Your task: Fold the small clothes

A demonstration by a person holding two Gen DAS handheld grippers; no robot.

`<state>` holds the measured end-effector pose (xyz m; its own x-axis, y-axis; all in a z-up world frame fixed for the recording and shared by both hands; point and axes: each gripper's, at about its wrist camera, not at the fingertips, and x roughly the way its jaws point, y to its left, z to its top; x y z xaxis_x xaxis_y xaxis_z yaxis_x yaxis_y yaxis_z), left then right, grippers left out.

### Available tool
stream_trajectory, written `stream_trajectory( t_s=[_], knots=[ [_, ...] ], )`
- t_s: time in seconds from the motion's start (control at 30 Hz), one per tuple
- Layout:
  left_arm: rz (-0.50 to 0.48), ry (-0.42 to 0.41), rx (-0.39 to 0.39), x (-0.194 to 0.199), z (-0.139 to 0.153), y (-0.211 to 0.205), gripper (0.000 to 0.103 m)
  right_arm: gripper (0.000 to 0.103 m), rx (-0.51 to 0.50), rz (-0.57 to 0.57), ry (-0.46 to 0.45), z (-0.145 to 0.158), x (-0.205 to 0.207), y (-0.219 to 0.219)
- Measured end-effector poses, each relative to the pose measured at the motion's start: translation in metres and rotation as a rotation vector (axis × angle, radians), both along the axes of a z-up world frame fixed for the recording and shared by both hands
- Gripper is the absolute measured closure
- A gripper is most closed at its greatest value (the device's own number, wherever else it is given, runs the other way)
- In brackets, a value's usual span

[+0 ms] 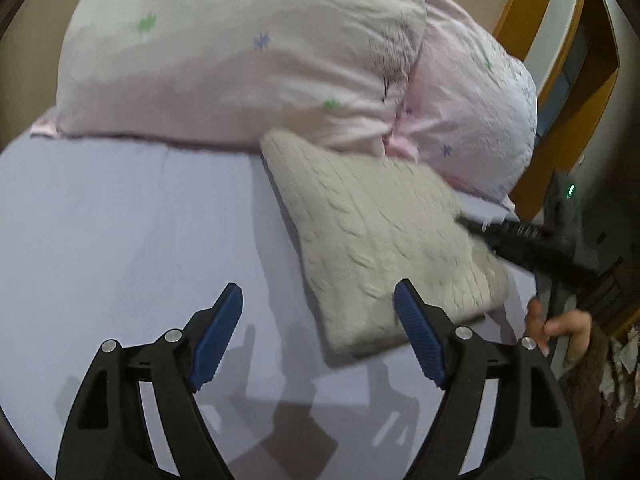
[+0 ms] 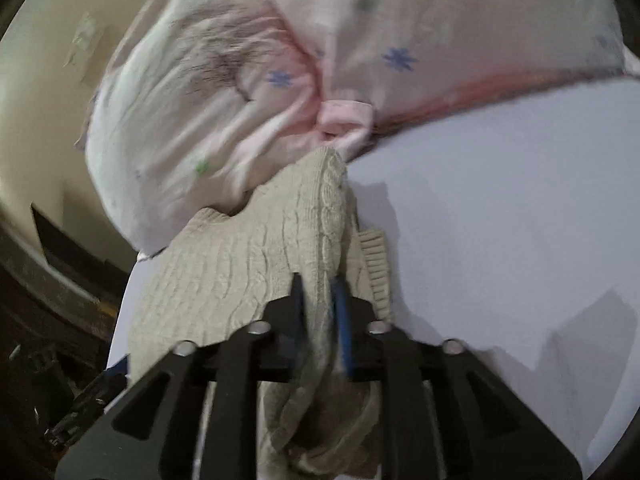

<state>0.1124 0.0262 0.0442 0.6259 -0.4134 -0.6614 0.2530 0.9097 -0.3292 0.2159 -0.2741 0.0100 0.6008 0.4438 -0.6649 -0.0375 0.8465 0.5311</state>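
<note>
The left gripper [image 1: 318,328] hangs above the lavender sheet [image 1: 120,232] with its blue-padded fingers [image 1: 218,336] spread wide and nothing between them. It points toward the pillows, tilted down at the bed, and its shadow falls on the sheet just below it.

The sweater [image 1: 376,240], a beige cable-knit, lies folded into a rough rectangle on the sheet, its far corner touching the pink pillow [image 1: 240,52]. A second pillow [image 1: 476,108] sits beside the first, near the wooden headboard [image 1: 532,12].

The right gripper [image 1: 520,236] comes in low from the right side of the bed and meets the sweater's right edge; the hand [image 1: 560,328] holding it shows below, fingers curled round the grip, a brown sleeve behind.

In the right wrist view the right gripper [image 2: 320,304] is clamped on a bunched fold of the sweater [image 2: 248,264], the knit squeezed between the narrow-set fingers [image 2: 342,312] and sagging beneath them. A ribbed hem [image 2: 376,264] hangs just right of the grip. The picture is blurred.
</note>
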Motion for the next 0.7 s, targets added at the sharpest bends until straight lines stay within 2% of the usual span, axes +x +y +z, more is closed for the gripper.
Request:
stream_trajectory(
  t_s=[0.03, 0.07, 0.1, 0.13, 0.2, 0.27, 0.37, 0.5, 0.63, 0.7],
  knots=[
    [-0.006, 0.007, 0.000, -0.004, -0.002, 0.001, 0.024, 0.035, -0.029, -0.003, -0.014, 0.007, -0.008, 0.000],
    [-0.014, 0.013, 0.001, -0.011, -0.005, 0.001, 0.024, 0.023, -0.063, -0.012, -0.032, 0.012, -0.013, 0.001],
    [-0.018, 0.014, 0.003, -0.015, -0.006, 0.001, 0.021, 0.005, -0.102, -0.021, -0.058, 0.018, -0.025, -0.002],
    [-0.022, 0.013, 0.008, -0.020, -0.007, 0.001, 0.018, 0.002, -0.143, -0.033, -0.087, 0.024, -0.038, -0.001],
    [-0.011, 0.000, 0.045, -0.031, -0.010, -0.001, 0.006, 0.002, -0.197, -0.030, -0.138, 0.032, -0.067, -0.002],
    [0.011, -0.013, 0.126, -0.037, -0.012, -0.009, 0.001, 0.002, -0.244, -0.026, -0.129, 0.029, -0.088, 0.001],
    [0.040, -0.007, 0.234, -0.038, -0.020, -0.022, 0.001, 0.002, -0.311, 0.024, -0.051, 0.011, -0.103, 0.018],
    [0.038, 0.035, 0.290, -0.032, -0.031, -0.033, 0.001, 0.002, -0.395, 0.071, 0.042, -0.013, -0.101, 0.049],
    [0.055, 0.072, 0.374, -0.027, -0.042, -0.040, 0.001, 0.002, -0.447, 0.075, 0.066, -0.021, -0.096, 0.065],
    [0.062, 0.075, 0.379, -0.028, -0.042, -0.039, 0.001, 0.002, -0.484, 0.065, 0.068, -0.024, -0.093, 0.070]
  ],
)
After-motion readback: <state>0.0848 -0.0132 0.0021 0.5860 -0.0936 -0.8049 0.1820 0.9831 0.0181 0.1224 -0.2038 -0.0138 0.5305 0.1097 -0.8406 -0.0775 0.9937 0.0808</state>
